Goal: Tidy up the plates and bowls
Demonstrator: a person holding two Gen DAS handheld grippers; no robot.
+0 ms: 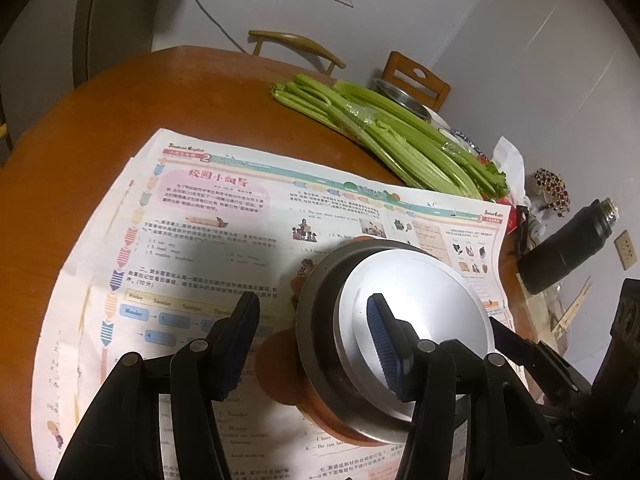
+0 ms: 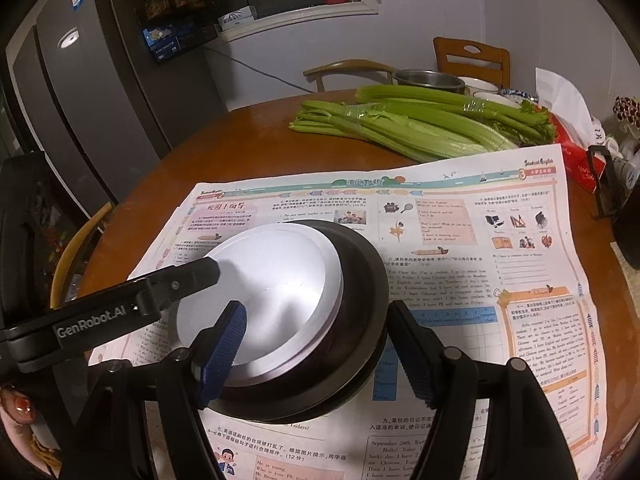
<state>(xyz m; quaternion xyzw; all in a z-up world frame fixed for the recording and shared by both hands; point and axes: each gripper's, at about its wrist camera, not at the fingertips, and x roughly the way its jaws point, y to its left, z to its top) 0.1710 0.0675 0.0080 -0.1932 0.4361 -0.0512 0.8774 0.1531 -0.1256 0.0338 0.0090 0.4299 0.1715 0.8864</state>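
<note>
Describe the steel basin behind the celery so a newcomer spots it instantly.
On the round wooden table, look past the newspaper to the celery bunch. Directly behind it, at the far edge near the chairs, sits the steel basin: dull grey metal, unlike the white bowls beside it.

Black left gripper (image 1: 316,344), right gripper (image 2: 320,354): blue ribbed pads, silver pivot pins, "GenRobot.AI" lettering; fingernail seemingly painted red

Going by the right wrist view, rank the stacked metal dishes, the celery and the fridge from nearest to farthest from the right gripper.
1. Stacked metal dishes: on the newspaper, between the right gripper fingers.
2. Celery: across the table, past the newspaper's far edge.
3. Fridge: off the table, far left against the wall.
</note>
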